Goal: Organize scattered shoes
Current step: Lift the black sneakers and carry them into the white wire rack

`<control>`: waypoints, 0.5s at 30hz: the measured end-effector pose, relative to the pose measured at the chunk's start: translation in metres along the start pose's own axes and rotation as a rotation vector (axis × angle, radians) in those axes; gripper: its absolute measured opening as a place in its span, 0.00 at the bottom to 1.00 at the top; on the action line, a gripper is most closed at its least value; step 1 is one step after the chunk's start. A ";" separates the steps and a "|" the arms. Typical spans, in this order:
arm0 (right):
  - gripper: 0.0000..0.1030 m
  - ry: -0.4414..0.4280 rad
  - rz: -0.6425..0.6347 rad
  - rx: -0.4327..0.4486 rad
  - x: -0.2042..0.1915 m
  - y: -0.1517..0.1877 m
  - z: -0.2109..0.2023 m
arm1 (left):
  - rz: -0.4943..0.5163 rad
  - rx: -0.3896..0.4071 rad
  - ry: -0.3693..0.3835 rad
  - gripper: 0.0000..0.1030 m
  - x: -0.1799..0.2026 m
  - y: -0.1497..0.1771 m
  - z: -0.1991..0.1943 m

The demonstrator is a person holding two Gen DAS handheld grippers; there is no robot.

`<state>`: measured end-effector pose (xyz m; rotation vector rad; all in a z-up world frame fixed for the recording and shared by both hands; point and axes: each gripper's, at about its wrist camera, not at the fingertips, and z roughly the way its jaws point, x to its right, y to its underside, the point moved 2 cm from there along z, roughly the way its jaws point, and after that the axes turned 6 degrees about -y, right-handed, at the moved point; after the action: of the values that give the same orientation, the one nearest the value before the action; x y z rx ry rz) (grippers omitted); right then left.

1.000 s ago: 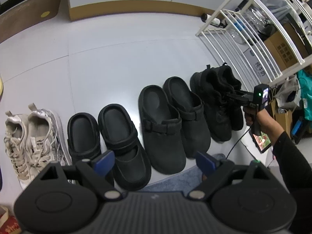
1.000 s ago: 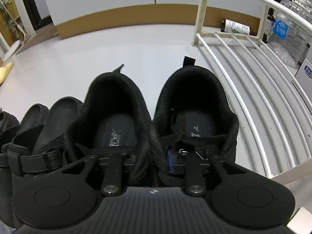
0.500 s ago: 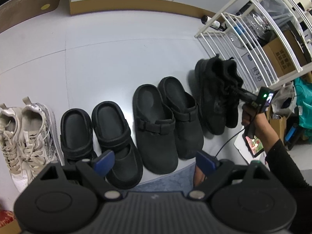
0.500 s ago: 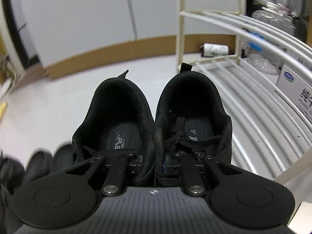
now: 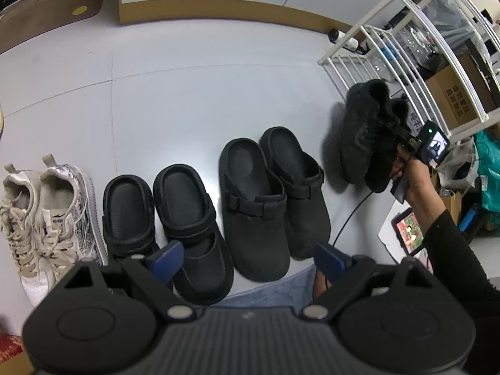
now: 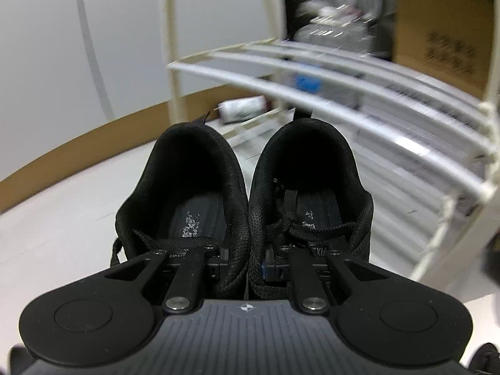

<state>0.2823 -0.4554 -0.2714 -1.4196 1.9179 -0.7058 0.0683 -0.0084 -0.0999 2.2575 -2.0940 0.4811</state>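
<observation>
1. While the black sneakers (image 5: 368,137) are being held off the floor (image 5: 187,93) just beside the white shoe rack (image 5: 390,40), three other pairs are lying side by side in a row on the floor: the beige sneakers (image 5: 40,215), the black sandals (image 5: 162,225) and the black clogs (image 5: 268,200).
2. Both sneakers are being gripped together by the right hand-held gripper (image 6: 247,259), whose fingers are being pressed into the two shoe openings so that the adjoining inner walls are being clamped between them.
3. Nothing is being held by the left hand-held gripper (image 5: 247,257); its blue-padded fingers (image 5: 165,256) are being kept wide apart above the row.
4. In the right wrist view, the rack's slatted shelves (image 6: 359,93) are being faced closely by the heels of the lifted pair, and no shoes are being seen on the slats that show.
5. As a judgement, the floor pairs are already being kept in neat order; what is being left is the setting down of the carried pair, probably on the rack, though the pictures are not settling that.
</observation>
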 end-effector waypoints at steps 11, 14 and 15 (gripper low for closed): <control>0.15 0.235 0.157 0.125 0.013 -0.026 0.031 | 0.002 0.008 0.002 0.89 0.000 -0.001 -0.001; 0.15 0.283 0.158 0.155 0.014 -0.033 0.034 | 0.002 0.006 0.003 0.89 -0.001 -0.002 0.000; 0.15 0.297 0.161 0.161 0.014 -0.034 0.034 | 0.002 0.004 0.003 0.89 -0.001 -0.002 0.001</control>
<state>0.3259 -0.4795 -0.2710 -1.0962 2.1165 -1.0131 0.0709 -0.0073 -0.1006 2.2564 -2.0957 0.4887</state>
